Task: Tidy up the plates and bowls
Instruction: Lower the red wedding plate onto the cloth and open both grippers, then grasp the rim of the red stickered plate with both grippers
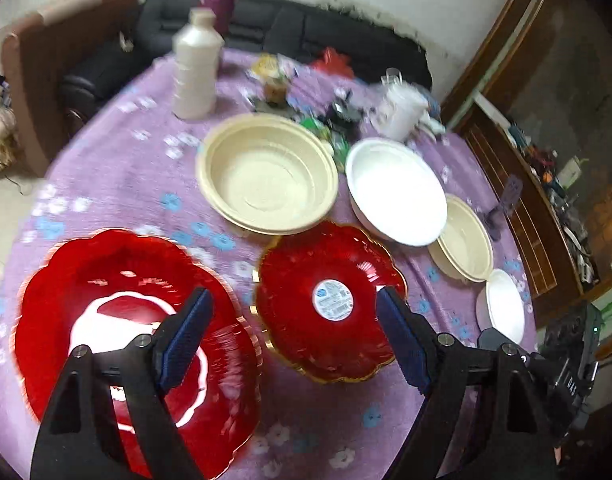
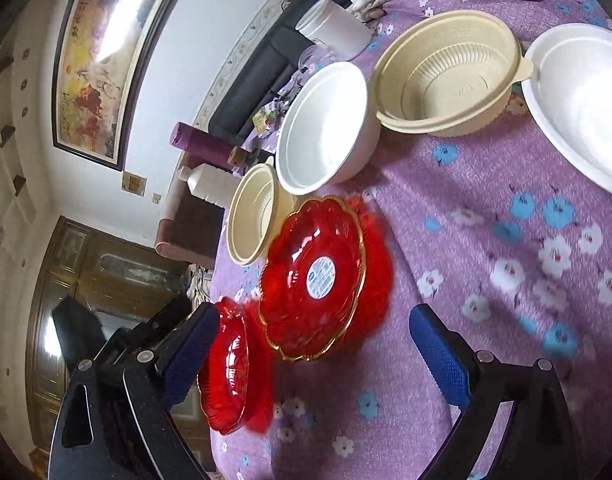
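left gripper (image 1: 294, 332) has its jaws spread wide, nothing between the pads, hovering above the purple floral tablecloth (image 1: 118, 176). right gripper (image 2: 314, 352) likewise stands wide apart and empty over the same cloth. two red scalloped plates sit on the near part of the table: the big red plate (image 1: 118, 280) under the left finger, and the labelled red plate (image 1: 326, 292) with gold rim and a round sticker in its middle, just beside it, apart. behind them a large cream bowl (image 1: 266, 172), then a white bowl (image 1: 394, 188) next to it, a smaller cream bowl (image 1: 466, 240) partly tucked under the white one's edge, and a small white bowl (image 1: 506, 304) at the table edge. a white bottle (image 1: 196, 64) stands upright at the far side; clutter behind it is blurred.
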### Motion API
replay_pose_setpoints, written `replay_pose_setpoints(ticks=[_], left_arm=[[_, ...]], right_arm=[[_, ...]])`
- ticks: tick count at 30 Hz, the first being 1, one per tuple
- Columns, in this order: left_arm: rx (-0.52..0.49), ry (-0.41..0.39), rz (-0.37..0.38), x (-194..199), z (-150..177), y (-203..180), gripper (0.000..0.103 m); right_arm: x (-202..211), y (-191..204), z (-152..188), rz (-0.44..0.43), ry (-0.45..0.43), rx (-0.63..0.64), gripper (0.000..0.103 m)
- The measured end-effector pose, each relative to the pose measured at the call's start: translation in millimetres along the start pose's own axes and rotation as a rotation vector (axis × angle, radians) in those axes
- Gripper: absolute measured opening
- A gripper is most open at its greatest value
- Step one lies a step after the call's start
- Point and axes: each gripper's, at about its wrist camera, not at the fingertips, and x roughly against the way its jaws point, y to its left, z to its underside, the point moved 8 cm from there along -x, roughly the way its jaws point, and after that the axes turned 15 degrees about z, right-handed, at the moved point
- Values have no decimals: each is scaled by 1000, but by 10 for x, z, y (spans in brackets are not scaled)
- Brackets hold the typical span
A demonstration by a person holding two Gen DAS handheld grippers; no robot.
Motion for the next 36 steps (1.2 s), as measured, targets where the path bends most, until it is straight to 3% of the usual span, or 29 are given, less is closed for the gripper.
replay_pose_setpoints(ticks=[5,10,18,20,26,31,36], left_arm=[[40,101,56,-296,-110,-16,84],[30,141,5,-485,-170,68,84],[69,225,-64,-775,-120,281,83],[76,251,-70,-833,-96,313,79],[81,312,-122,-950,-22,415,42],[31,319,-194,-1022,-5,429,22],[19,319,-178,-997,58,365,19]], right_arm=[[-160,68,-47,5,33,37,97],[-296,63,-98,12,54,39,93],[-497,54,-197,67,77,51,67],[-548,60,-202,84,83,61,59],[-752,62,-185,143,134,74,39],[-889,9,-146,213,151,90,9],[-807,-32,-148,243,123,102,7]])
